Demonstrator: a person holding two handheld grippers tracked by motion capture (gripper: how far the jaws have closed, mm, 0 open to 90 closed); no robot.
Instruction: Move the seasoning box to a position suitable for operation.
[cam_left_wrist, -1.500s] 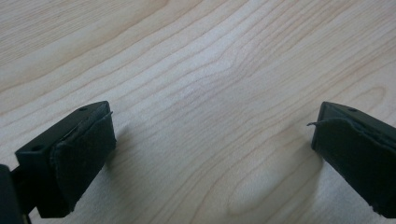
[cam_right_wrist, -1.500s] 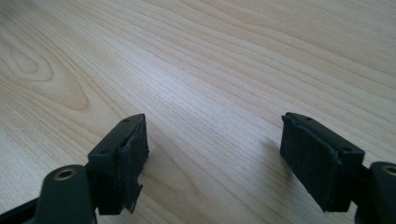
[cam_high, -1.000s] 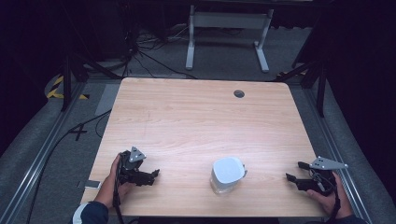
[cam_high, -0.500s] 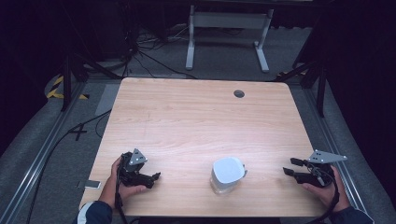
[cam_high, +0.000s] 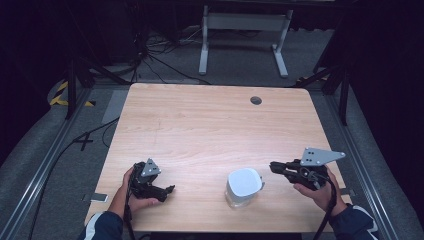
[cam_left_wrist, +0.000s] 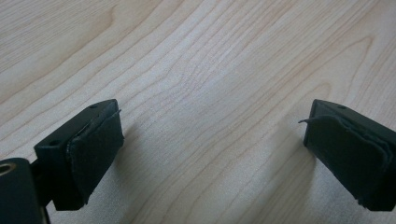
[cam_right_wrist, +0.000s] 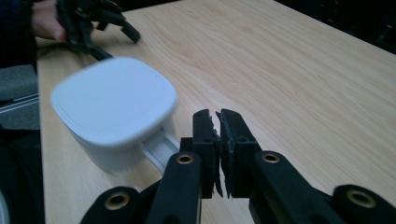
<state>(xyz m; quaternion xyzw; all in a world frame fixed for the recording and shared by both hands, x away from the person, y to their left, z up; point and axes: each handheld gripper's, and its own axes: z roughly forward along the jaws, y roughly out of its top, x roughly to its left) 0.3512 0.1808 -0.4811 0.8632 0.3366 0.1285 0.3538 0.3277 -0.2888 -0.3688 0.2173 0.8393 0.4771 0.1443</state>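
White lidded container (cam_high: 243, 188) w/ side handle sits lower centre-right of the high view, lid on, on the wooden table (cam_high: 210, 130). Right gripper (cam_high: 276, 167) at lower right, just beside the container's handle side but apart from it; in the right gripper view its jaws are pressed together w/ nothing between, container at left of frame. Left gripper (cam_high: 169, 190) at lower left, well apart from the container; left gripper view has jaws spread wide over bare wood. Judgement: approx. nothing done yet, container untouched. Left: right gripper must part its jaws and take the handle or lid.
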